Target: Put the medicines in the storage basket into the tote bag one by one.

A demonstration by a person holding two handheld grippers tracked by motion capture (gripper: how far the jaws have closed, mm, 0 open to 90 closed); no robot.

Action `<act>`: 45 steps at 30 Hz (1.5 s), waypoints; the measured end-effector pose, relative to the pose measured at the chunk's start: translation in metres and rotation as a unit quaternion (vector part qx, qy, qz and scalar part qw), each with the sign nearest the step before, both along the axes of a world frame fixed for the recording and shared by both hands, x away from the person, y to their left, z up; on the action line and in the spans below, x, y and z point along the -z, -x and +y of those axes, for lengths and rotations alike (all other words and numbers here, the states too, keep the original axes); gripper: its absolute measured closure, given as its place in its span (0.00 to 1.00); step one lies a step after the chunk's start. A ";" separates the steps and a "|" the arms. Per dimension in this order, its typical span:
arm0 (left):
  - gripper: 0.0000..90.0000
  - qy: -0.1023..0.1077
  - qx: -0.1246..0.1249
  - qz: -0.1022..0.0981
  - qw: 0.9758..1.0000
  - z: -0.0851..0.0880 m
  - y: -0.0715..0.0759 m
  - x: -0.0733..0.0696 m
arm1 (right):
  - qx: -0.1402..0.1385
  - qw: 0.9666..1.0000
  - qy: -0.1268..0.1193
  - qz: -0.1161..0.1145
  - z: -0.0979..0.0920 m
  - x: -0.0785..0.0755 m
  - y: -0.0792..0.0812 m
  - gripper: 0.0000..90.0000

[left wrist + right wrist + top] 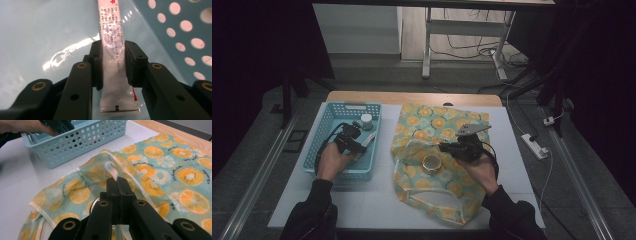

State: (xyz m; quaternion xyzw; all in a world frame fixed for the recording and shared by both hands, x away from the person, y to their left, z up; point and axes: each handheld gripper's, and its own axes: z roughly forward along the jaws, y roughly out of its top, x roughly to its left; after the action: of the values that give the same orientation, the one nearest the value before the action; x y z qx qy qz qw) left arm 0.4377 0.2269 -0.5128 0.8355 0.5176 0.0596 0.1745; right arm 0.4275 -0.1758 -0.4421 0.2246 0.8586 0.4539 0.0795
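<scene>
Left claw [113,62] inside the blue basket [326,131] — jaws clamped on a white sachet [112,42] lying on the basket floor. Right claw [117,185] over the desk [512,145] — pinched tight on the fruit-print bag's [175,162] edge.

The basket [328,131] sits left of the bag [439,125], a sachet [112,45] lying in it.

White jar [366,119], round tin [431,163], power strip [535,145]
</scene>
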 end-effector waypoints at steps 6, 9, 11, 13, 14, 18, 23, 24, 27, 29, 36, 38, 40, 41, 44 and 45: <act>0.79 -0.005 -0.010 -0.003 1.000 0.000 0.000 -0.003 | 0.001 1.000 0.000 -0.001 0.000 -0.001 0.000 0.99; 0.79 0.001 -0.018 -0.013 1.000 0.001 0.001 -0.007 | 0.000 1.000 0.000 -0.001 -0.001 -0.001 0.000 0.99; 0.79 0.010 -0.019 -0.022 1.000 0.002 0.003 -0.011 | 0.000 1.000 -0.001 -0.001 -0.001 -0.001 0.000 0.99; 0.79 0.016 -0.023 -0.030 0.999 0.003 0.004 -0.016 | 0.001 1.000 -0.001 -0.002 -0.002 -0.002 0.000 0.99; 0.79 0.019 -0.025 -0.035 0.999 0.004 0.005 -0.018 | 0.001 1.000 -0.002 -0.002 -0.002 -0.002 0.000 0.99; 0.79 0.027 -0.030 -0.058 0.998 0.009 0.010 -0.027 | 0.003 1.000 -0.003 -0.002 -0.002 -0.002 0.000 0.99; 0.79 0.067 -0.027 -0.085 0.994 0.019 0.017 -0.039 | 0.001 1.000 -0.004 -0.003 -0.002 -0.003 0.000 0.99; 0.79 0.074 -0.027 -0.092 0.993 0.021 0.018 -0.043 | 0.002 1.000 -0.004 -0.003 -0.002 -0.003 0.000 0.99; 0.79 0.085 -0.021 -0.105 0.991 0.021 0.022 -0.050 | 0.003 1.000 -0.005 -0.004 -0.002 -0.003 0.001 0.99; 0.79 0.092 -0.015 -0.113 0.989 0.020 0.025 -0.055 | 0.003 1.000 -0.005 -0.005 -0.003 -0.004 0.001 0.99; 0.79 0.111 0.013 -0.126 0.986 0.010 0.032 -0.070 | 0.004 1.000 -0.007 -0.006 -0.004 -0.005 0.001 0.99; 0.79 0.117 0.021 -0.128 0.985 0.006 0.034 -0.074 | 0.003 1.000 -0.008 -0.006 -0.005 -0.006 0.000 0.99; 0.79 0.120 0.031 -0.131 0.984 0.002 0.036 -0.078 | 0.005 1.000 -0.011 -0.005 -0.005 -0.006 0.000 0.99; 0.79 0.123 0.038 -0.131 0.983 -0.001 0.037 -0.080 | 0.005 1.000 -0.011 -0.005 -0.005 -0.006 0.000 0.99; 0.79 0.133 0.052 -0.137 0.980 -0.008 0.042 -0.086 | 0.006 1.000 -0.013 -0.007 -0.006 -0.008 0.000 0.99; 0.79 0.138 0.060 -0.137 0.979 -0.010 0.043 -0.088 | 0.007 1.000 -0.014 -0.007 -0.006 -0.008 0.000 0.99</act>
State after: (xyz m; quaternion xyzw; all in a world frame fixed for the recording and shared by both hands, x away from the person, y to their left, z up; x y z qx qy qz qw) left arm 0.3948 0.2166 -0.4250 0.8168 0.4412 0.0911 0.3603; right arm 0.4273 -0.1822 -0.4342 0.2286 0.8499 0.4670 0.0855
